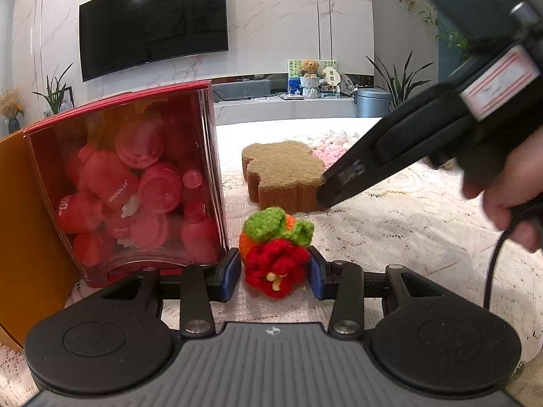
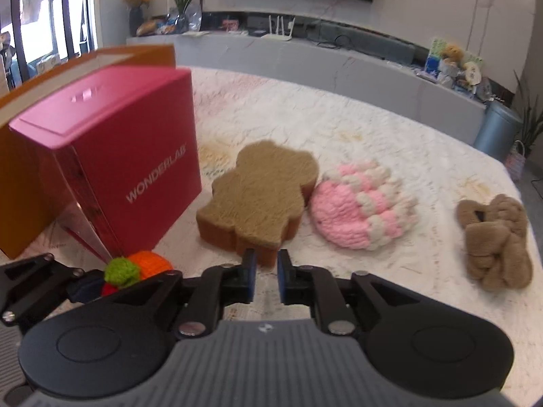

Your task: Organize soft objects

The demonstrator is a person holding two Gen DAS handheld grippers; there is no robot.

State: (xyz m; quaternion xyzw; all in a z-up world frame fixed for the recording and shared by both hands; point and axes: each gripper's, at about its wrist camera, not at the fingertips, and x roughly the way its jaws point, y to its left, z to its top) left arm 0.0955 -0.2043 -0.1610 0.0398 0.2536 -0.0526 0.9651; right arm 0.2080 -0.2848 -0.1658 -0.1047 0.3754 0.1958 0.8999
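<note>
Only the right wrist view shows a pink-and-white knitted round piece and a brown plush bundle on the white lace cloth. A red, green and orange crocheted toy is clamped between the left gripper pads. The right gripper is parted, empty, just before a brown bear-shaped sponge.
</note>
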